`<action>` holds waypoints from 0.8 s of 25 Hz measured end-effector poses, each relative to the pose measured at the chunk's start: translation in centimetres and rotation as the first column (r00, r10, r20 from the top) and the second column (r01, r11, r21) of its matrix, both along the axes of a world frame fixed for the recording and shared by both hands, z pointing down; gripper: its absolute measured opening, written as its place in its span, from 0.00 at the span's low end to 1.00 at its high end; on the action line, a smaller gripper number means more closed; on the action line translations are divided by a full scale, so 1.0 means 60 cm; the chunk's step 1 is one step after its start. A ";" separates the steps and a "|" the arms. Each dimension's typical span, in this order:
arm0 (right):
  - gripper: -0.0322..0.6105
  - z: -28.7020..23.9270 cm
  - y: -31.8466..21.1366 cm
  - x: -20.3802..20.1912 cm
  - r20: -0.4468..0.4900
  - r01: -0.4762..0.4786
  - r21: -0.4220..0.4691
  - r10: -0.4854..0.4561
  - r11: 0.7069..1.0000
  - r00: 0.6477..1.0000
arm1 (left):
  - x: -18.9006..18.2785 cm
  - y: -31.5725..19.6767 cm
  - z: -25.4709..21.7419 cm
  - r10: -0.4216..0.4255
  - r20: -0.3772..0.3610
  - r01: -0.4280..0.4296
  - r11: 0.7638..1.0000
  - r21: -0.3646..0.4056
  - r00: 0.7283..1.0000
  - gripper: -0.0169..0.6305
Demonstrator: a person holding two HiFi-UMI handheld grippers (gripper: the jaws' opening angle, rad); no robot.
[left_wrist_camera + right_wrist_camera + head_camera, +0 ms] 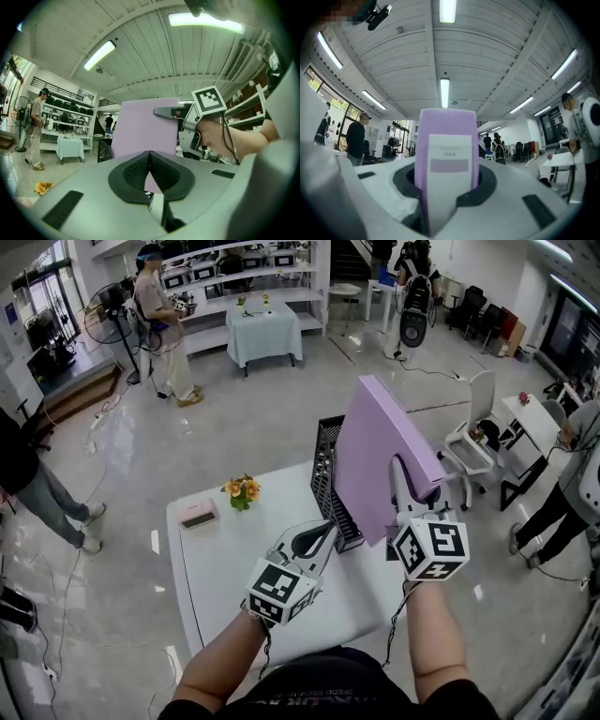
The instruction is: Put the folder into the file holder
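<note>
A thick lilac folder point(380, 451) is lifted off the white table point(225, 563), tilted up and to the left, with my right gripper point(405, 486) shut on its spine end. In the right gripper view the folder's spine point(447, 159) with its white label fills the space between the jaws. A black mesh file holder point(330, 479) stands on the table's far right, partly hidden behind the folder. My left gripper point(323, 532) hovers over the table near the holder's front, jaws shut and empty. The left gripper view shows the folder point(143, 129) and the right gripper point(161, 111) ahead.
A small pot of orange flowers point(242, 490) and a pink box point(198, 515) sit at the table's far left. A white chair point(473, 437) and another table point(534, 423) stand to the right. People stand around on the glossy floor.
</note>
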State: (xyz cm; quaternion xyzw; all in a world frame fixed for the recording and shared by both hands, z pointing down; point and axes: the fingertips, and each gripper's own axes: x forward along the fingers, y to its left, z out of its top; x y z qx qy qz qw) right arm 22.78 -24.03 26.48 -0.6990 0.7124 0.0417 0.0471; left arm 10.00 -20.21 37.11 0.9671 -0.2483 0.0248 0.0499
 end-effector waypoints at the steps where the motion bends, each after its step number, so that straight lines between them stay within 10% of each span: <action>1: 0.26 0.004 -0.007 0.000 0.002 0.000 -0.002 0.000 1.000 1.000 | 0.001 -0.003 0.003 -0.002 0.003 0.002 1.000 -0.001 1.000 0.03; 20: 0.26 0.057 -0.090 -0.021 0.005 -0.029 -0.008 0.029 1.000 1.000 | -0.023 -0.040 0.028 -0.033 0.021 0.034 0.999 -0.030 0.999 0.03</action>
